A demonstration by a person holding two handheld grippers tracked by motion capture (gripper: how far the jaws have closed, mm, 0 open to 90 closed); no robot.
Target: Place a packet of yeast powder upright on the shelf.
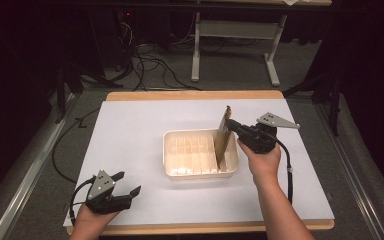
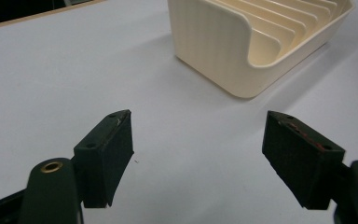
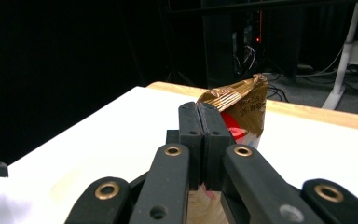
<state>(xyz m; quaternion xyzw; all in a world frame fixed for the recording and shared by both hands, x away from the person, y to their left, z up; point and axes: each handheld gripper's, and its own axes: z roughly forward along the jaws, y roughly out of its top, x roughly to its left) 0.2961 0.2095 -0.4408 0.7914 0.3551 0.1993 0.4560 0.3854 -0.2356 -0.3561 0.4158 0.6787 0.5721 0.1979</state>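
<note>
The right gripper [image 1: 228, 125] has its fingers [image 3: 200, 122] clenched on the top edge of a brown snack packet [image 1: 223, 139], which hangs upright with its lower end in the rightmost slot of the cream slotted tray [image 1: 175, 150] at mid-desk [image 1: 130, 125]. Keep the packet vertical and parallel to the dividers, lower it until it seats, then release. The left gripper [image 1: 124, 184] rests released near the front left; the stamped code near the packet's seal is illegible.

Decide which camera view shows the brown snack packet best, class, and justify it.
The high view: the whole packet stands upright at the right end of the cream rack, pinched by the right gripper. The right gripper view shows just its crinkled top behind closed jaws.
</note>
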